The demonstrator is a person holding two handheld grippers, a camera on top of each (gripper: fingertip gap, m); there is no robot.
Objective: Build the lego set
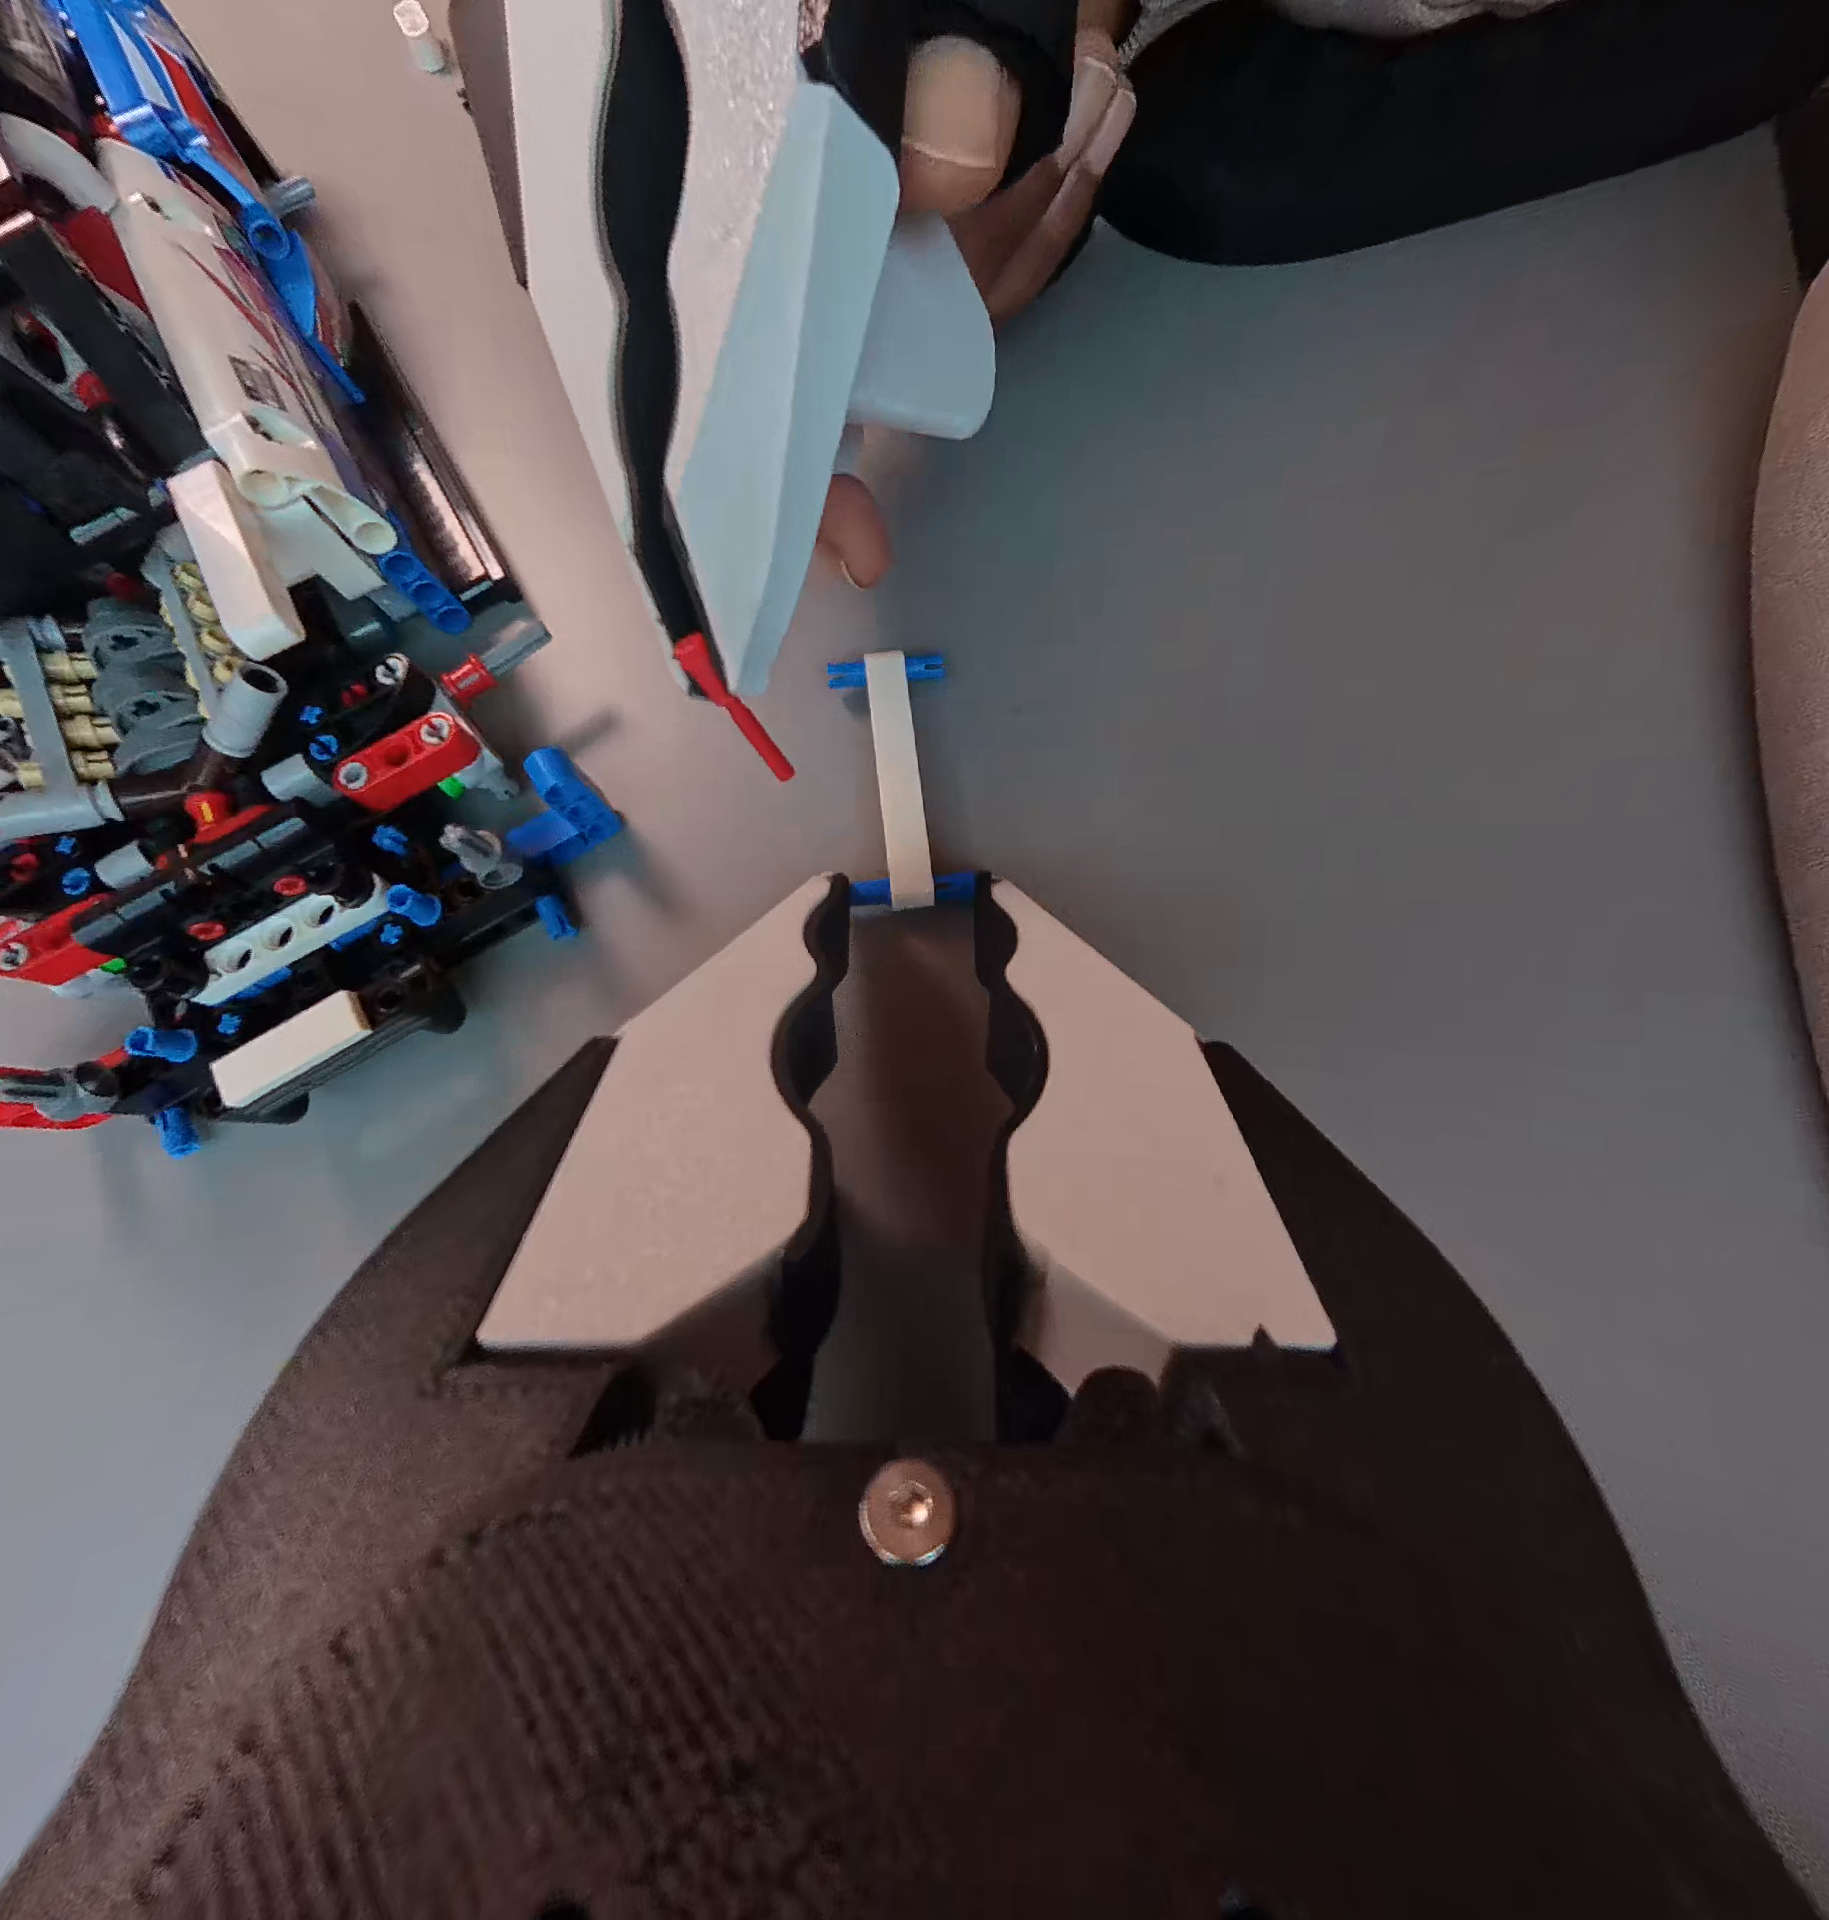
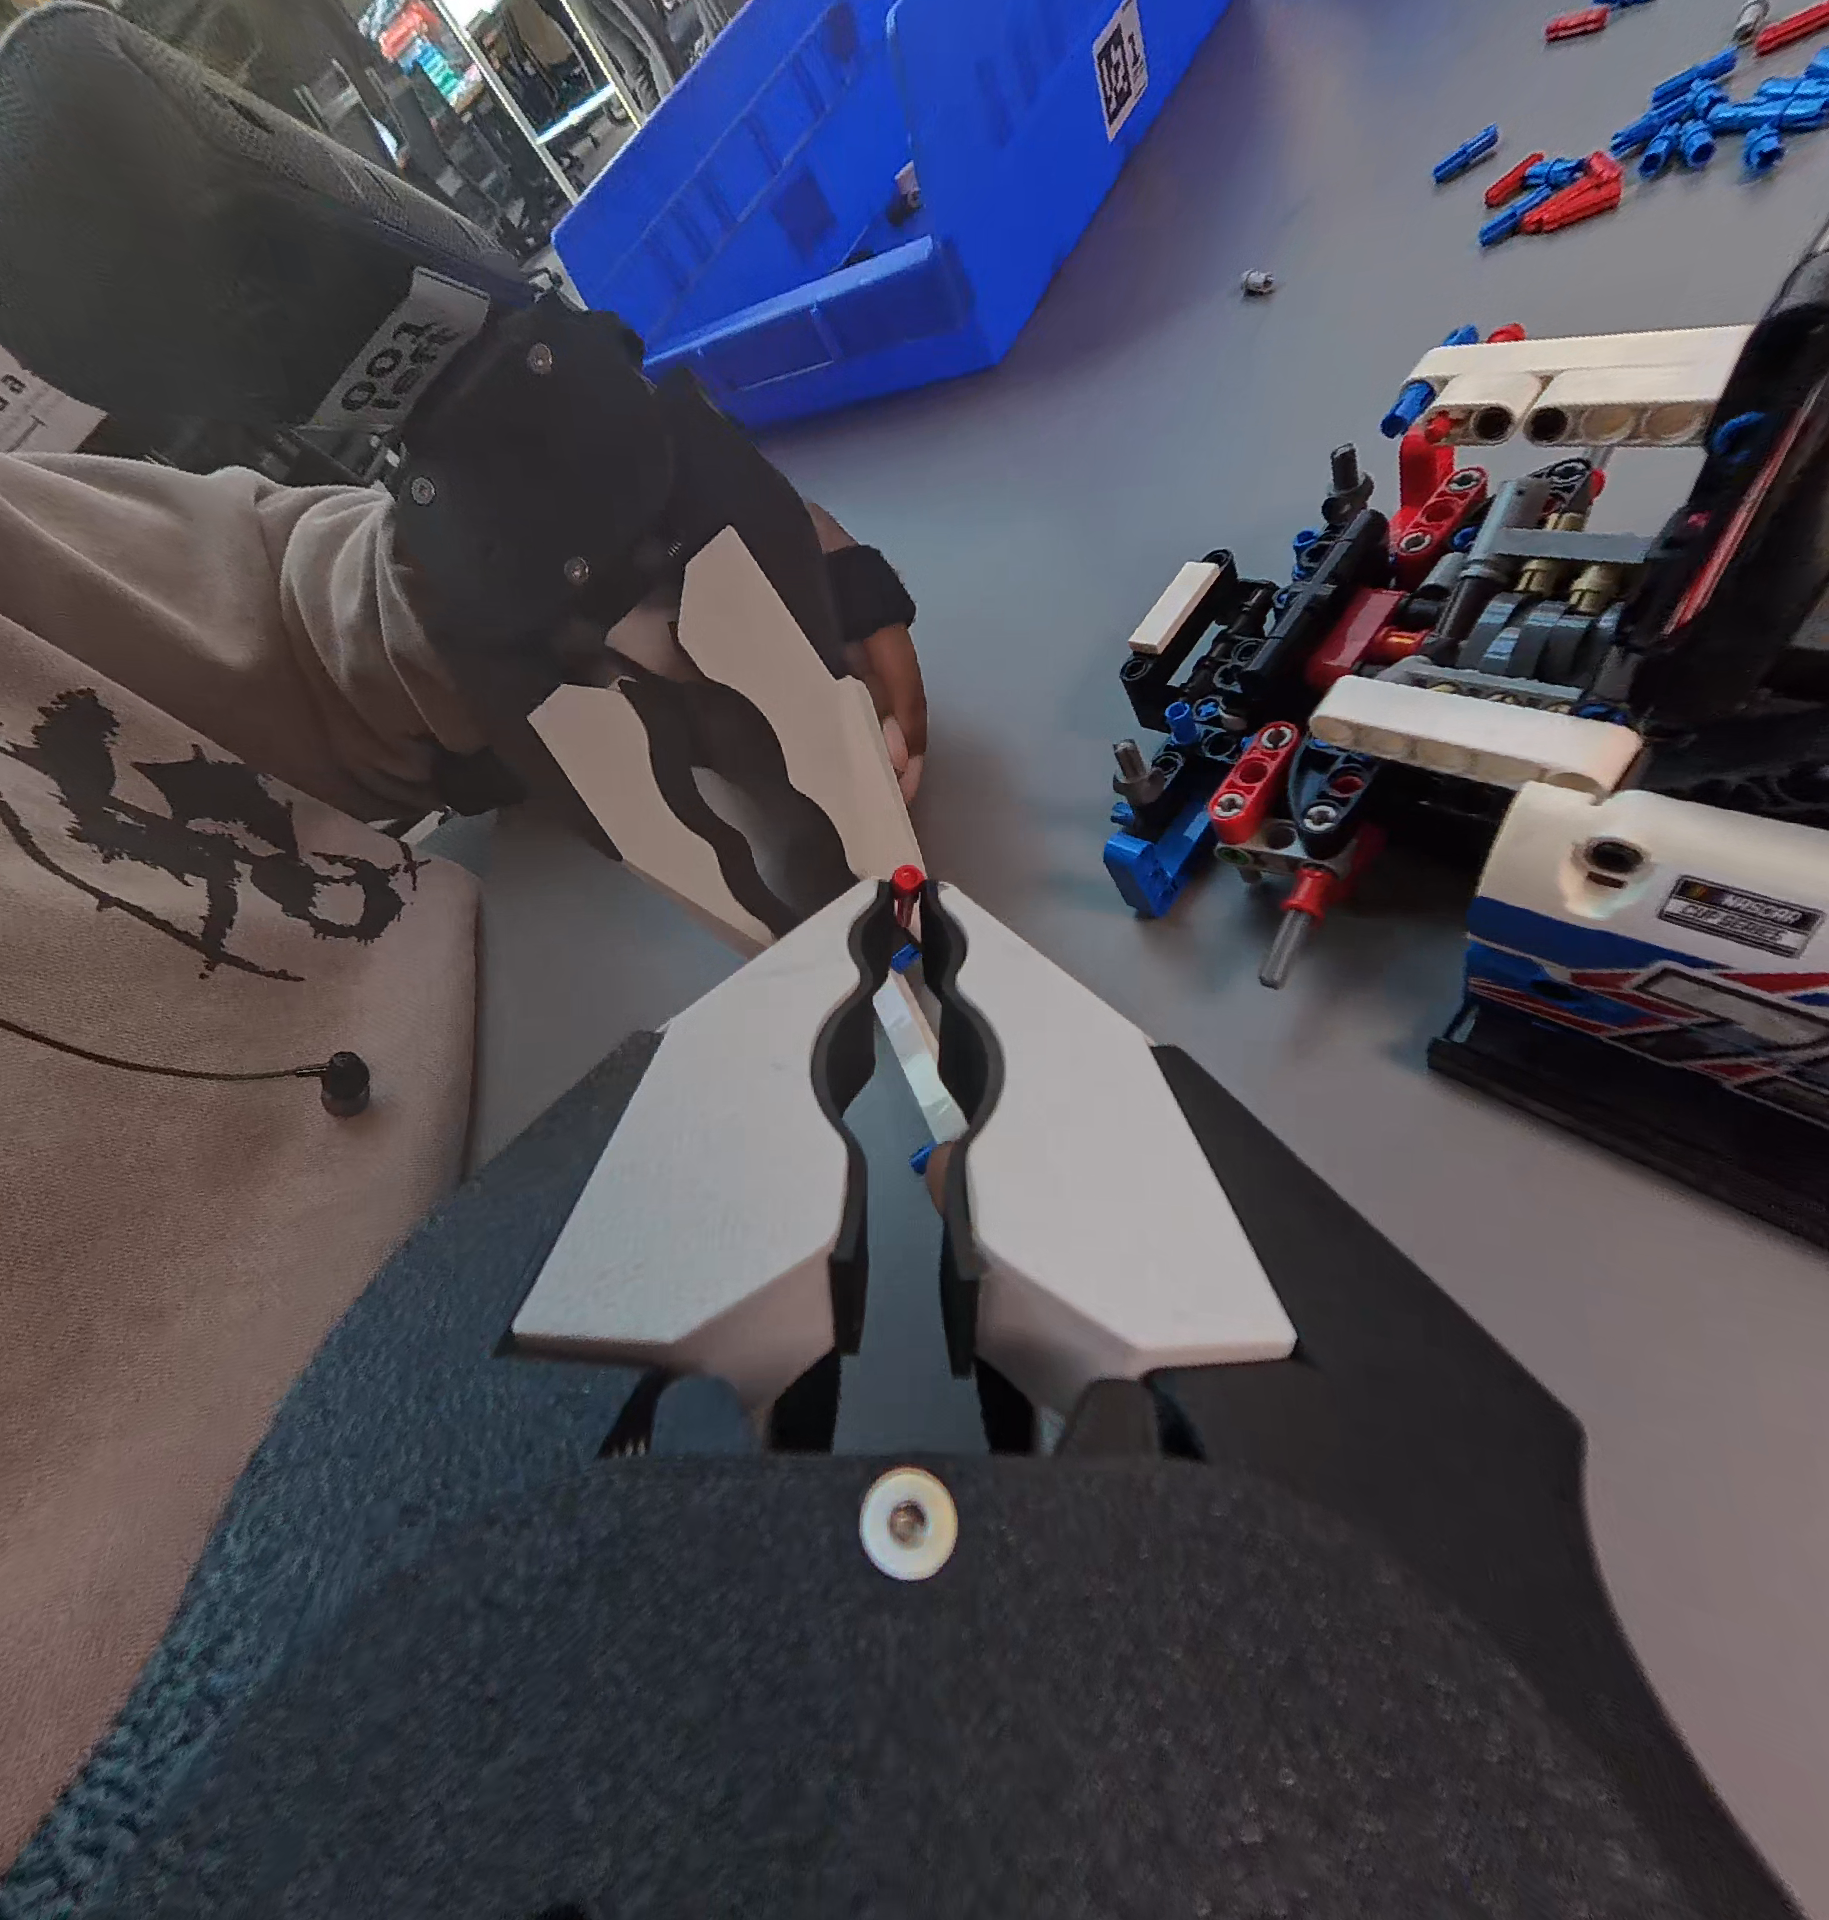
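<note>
My left gripper is shut on a blue pin that runs through the near end of a white beam. The beam lies along the grey table, with a second blue pin through its far end. My right gripper is shut on a short red axle. In the left wrist view it comes in from above, and the axle points down at the table just left of the beam's far end. The beam shows through the right gripper's jaws, with the left gripper just behind.
A partly built red, white, blue and black lego car stands at the left, and at the right in the right wrist view. A blue bin and several loose blue and red pins lie beyond. A person's beige sleeve is at the left. Some 5 centimetres of space lies between my two pairs of fingers.
</note>
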